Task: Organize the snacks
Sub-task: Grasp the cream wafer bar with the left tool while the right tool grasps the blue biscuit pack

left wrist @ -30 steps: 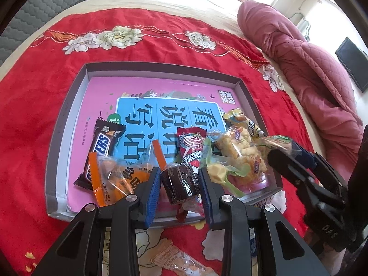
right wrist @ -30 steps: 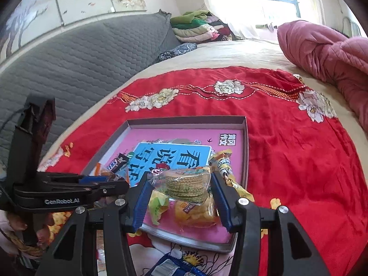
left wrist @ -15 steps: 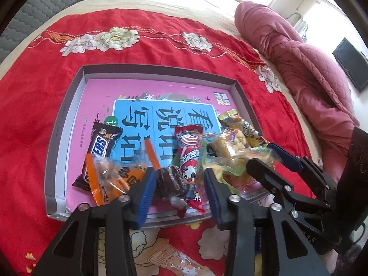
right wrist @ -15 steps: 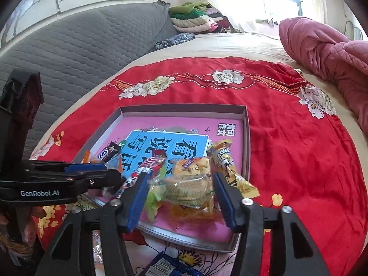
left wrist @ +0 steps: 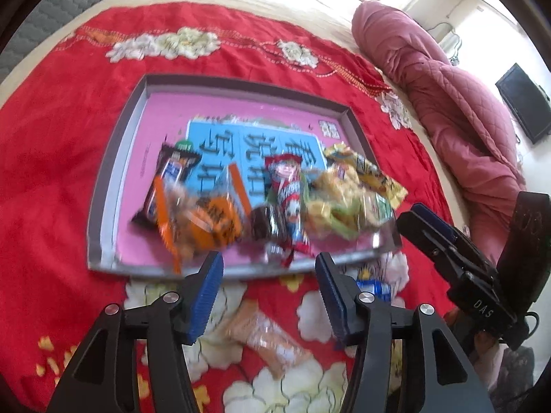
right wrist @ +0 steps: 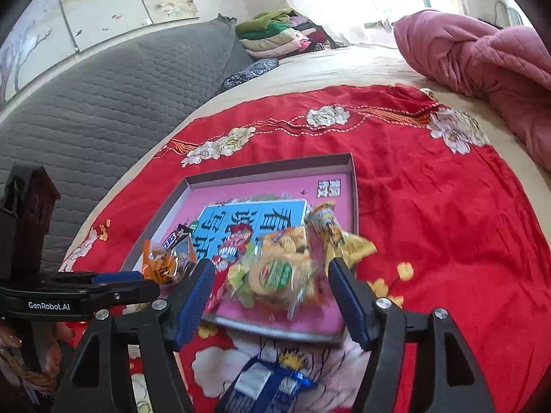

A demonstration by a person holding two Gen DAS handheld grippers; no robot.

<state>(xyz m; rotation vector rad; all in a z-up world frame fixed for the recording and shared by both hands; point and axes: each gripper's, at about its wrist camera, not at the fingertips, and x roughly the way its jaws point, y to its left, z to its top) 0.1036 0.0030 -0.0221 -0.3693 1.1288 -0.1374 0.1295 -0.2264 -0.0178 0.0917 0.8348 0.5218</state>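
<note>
A grey-rimmed pink tray [left wrist: 113, 179] [right wrist: 351, 186] lies on the red bedspread and holds several snacks along its near edge: a Snickers bar [left wrist: 168, 179], an orange packet [left wrist: 210, 223], a dark chocolate cake [left wrist: 267, 222], a red packet [left wrist: 287, 186], a cracker pack [right wrist: 275, 275] and a yellow packet [right wrist: 330, 230]. My left gripper [left wrist: 268, 272] is open and empty just before the tray's near rim. My right gripper [right wrist: 268, 275] is open, with the cracker pack lying in the tray between its fingers.
Outside the tray, a tan wafer packet [left wrist: 272, 340] and a blue packet [right wrist: 265, 385] [left wrist: 373, 289] lie on the bedspread near me. A pink quilt [left wrist: 447, 86] is heaped at the right. A grey padded headboard [right wrist: 113, 89] stands at the left.
Both grippers opened. The left let go of the chocolate cake and the right let go of the cracker pack, both into the tray. Both grippers pulled back toward me.
</note>
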